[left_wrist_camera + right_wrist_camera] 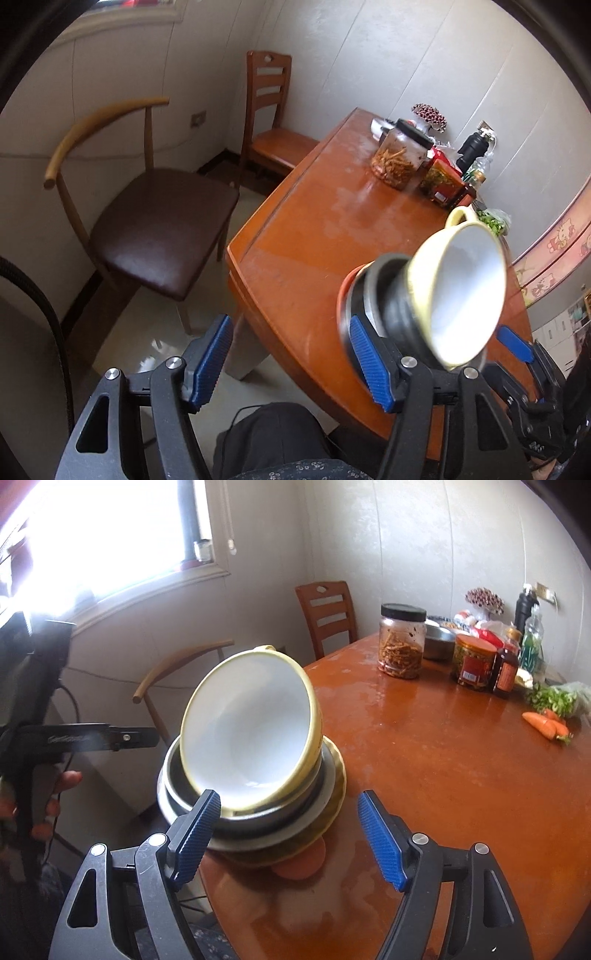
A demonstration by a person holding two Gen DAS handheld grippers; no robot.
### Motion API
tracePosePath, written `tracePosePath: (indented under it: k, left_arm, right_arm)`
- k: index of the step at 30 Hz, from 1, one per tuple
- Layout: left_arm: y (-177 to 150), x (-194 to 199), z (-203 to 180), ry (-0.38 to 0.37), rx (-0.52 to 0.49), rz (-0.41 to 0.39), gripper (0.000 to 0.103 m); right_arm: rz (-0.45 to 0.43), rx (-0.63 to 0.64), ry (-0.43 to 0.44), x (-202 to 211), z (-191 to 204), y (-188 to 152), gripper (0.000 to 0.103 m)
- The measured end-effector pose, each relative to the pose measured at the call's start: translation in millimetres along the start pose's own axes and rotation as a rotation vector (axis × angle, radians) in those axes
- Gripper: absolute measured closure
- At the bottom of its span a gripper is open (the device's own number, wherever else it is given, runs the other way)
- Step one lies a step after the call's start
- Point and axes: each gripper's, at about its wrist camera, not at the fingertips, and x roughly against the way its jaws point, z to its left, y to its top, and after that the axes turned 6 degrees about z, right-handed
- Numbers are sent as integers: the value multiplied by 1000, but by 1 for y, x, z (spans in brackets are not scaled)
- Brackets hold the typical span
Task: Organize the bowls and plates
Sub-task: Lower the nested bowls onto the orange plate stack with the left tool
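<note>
Both tools, left tool (291,363) and right tool (290,840), stand released around the stack (255,812) near the worktop (424,775) corner, where the tilted yellow-rimmed bowl (251,734) might slide off if bumped.

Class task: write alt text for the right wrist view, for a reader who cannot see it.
A yellow bowl leans tilted atop stacked metal bowls and plates at the table edge, before the open right gripper. Jars and carrots sit behind.
</note>
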Motion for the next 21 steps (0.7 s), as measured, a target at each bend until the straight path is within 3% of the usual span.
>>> tracePosePath:
  k: [4, 12, 21]
  left_arm:
    - [3, -15, 14, -27, 26, 39, 37]
    - [15, -41, 20, -222, 66, 126, 37]
    - [30, -68, 25, -317, 73, 198, 37]
  right_arm:
    - [-14, 71, -32, 6, 7, -15, 24]
    - [30, 194, -90, -5, 23, -37, 23]
    - [65, 233, -95, -28, 29, -37, 23]
